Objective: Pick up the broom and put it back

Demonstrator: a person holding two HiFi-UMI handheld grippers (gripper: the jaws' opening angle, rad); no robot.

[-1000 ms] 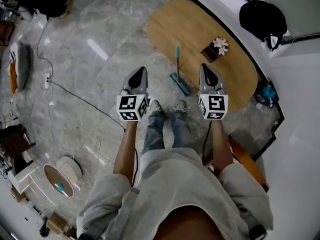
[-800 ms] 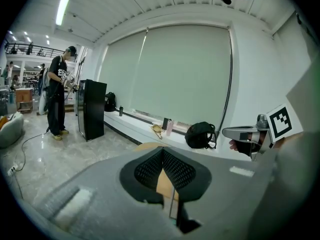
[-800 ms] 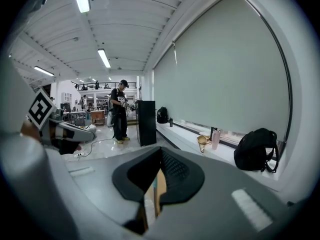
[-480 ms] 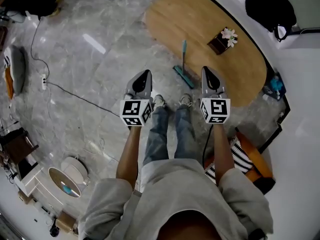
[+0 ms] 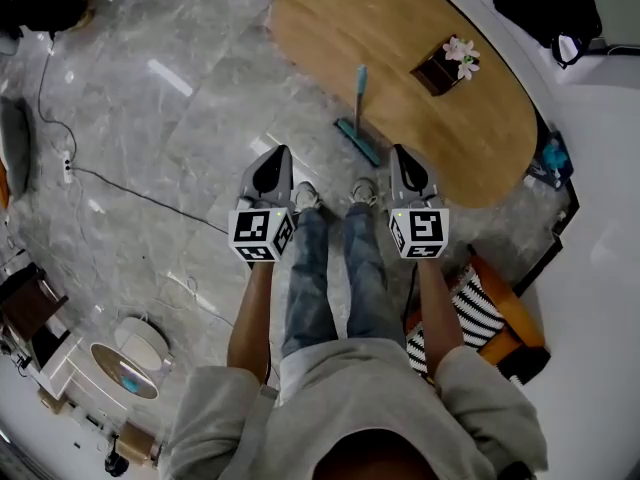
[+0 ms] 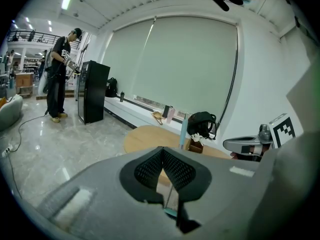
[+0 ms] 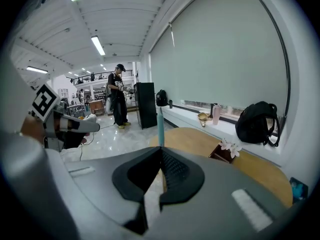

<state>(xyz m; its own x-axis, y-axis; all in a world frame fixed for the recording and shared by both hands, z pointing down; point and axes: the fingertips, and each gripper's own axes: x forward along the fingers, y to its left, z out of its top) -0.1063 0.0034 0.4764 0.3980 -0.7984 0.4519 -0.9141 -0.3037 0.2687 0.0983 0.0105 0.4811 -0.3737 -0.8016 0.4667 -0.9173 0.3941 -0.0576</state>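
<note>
A broom with a teal handle (image 5: pixel 360 90) and a teal head (image 5: pixel 357 141) stands on the floor, leaning at the near edge of an oval wooden platform (image 5: pixel 400 28). It rises just ahead of my feet, between both grippers. My left gripper (image 5: pixel 275 152) is shut and empty, held to the left of the broom head and short of it. Just right of the head, my right gripper (image 5: pixel 402 151) is also shut and empty. The left gripper view shows the handle (image 6: pixel 183 131) beyond the shut jaw tips (image 6: pixel 162 150). The right gripper view has the handle (image 7: pixel 160 128) straight above its tips (image 7: pixel 161 149).
A box with white flowers (image 5: pixel 446 63) sits on the platform. A black backpack (image 5: pixel 545 3) lies on the ledge behind. A cable and power strip (image 5: pixel 68 163) cross the marble floor at left. A striped cushion on an orange seat (image 5: pixel 470 328) is at my right. A person (image 6: pixel 59 76) stands by a black cabinet (image 6: pixel 92 91).
Both grippers have moved forward side by side toward the broom as the person stepped closer. Both stay shut. The broom has not moved.
</note>
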